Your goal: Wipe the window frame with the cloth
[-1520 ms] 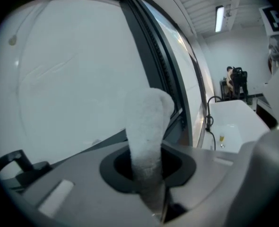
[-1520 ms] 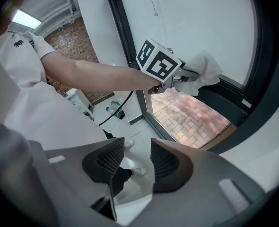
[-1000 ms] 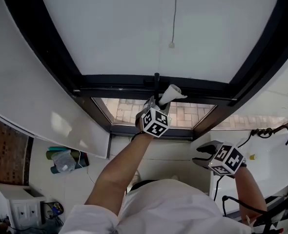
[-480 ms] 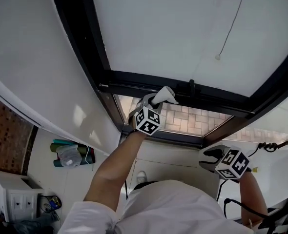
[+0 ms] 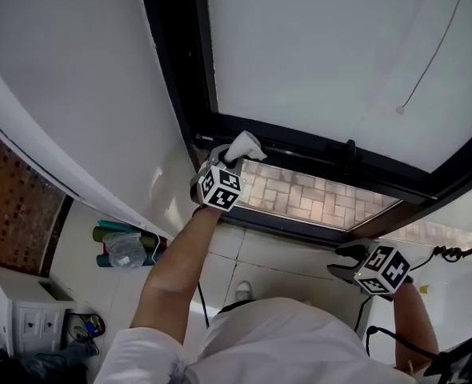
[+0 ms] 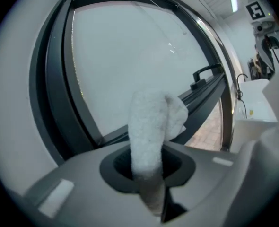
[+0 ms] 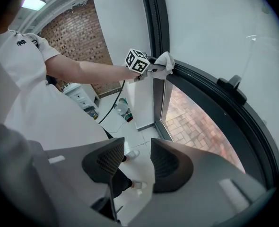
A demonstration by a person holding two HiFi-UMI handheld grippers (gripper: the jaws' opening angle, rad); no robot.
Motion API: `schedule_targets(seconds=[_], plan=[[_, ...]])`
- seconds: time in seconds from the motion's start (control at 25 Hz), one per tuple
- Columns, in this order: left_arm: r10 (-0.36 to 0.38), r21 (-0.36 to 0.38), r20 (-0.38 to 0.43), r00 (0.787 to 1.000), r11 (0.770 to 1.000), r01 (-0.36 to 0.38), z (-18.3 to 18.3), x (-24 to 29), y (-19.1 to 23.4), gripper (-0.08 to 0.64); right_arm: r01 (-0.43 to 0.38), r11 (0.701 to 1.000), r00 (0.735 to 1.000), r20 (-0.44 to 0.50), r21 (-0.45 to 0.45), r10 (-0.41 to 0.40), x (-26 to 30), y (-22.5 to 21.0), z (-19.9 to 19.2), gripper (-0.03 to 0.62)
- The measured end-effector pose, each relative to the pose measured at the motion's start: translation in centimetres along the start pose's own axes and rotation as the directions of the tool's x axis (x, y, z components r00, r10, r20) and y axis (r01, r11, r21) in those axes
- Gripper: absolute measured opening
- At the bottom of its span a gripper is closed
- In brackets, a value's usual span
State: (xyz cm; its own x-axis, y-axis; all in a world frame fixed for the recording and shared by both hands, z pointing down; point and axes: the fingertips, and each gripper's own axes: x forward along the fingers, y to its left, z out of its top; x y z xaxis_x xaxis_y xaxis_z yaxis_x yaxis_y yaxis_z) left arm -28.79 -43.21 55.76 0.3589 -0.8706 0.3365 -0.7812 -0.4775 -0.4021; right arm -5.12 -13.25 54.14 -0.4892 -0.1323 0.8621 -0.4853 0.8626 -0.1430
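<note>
A white cloth (image 5: 245,145) is pinched in my left gripper (image 5: 229,161), which is shut on it. The cloth's free end rests against the black window frame (image 5: 176,70) at its lower left corner, where the bottom rail meets the upright. In the left gripper view the cloth (image 6: 152,126) rises out of the shut left gripper (image 6: 149,169) in front of the frame (image 6: 59,103). My right gripper (image 5: 346,259) hangs low at the right, away from the window. In its own view the right gripper (image 7: 137,162) stands open and holds nothing, with the cloth (image 7: 165,62) far ahead.
A black window handle (image 5: 350,150) sits on the bottom rail to the right of the cloth. A blind cord with a pull (image 5: 399,110) hangs over the pane. Below are a white cabinet (image 5: 16,322), bottles and a bag (image 5: 122,247), and a brick wall (image 5: 12,206).
My left gripper has slid the cloth leftward along the bottom rail, from beside the handle to the frame's left corner. The right gripper has stayed low and open.
</note>
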Motion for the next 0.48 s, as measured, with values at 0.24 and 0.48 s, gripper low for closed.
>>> schedule_targets(seconds=[0.24, 0.48], plan=[[0.04, 0.07, -0.064, 0.997, 0.997, -0.036, -2.8, -1.1, 4.7, 0.091, -0.009, 1.0, 1.0, 0.004, -0.014, 0.009, 1.9, 1.0, 1.8, 0.176], [0.042, 0.092, -0.094, 0.995, 0.995, -0.034, -4.1, -1.3, 6.3, 0.091, -0.016, 1.0, 1.0, 0.019, -0.008, 0.016, 3.1, 1.8, 2.9, 0.176]])
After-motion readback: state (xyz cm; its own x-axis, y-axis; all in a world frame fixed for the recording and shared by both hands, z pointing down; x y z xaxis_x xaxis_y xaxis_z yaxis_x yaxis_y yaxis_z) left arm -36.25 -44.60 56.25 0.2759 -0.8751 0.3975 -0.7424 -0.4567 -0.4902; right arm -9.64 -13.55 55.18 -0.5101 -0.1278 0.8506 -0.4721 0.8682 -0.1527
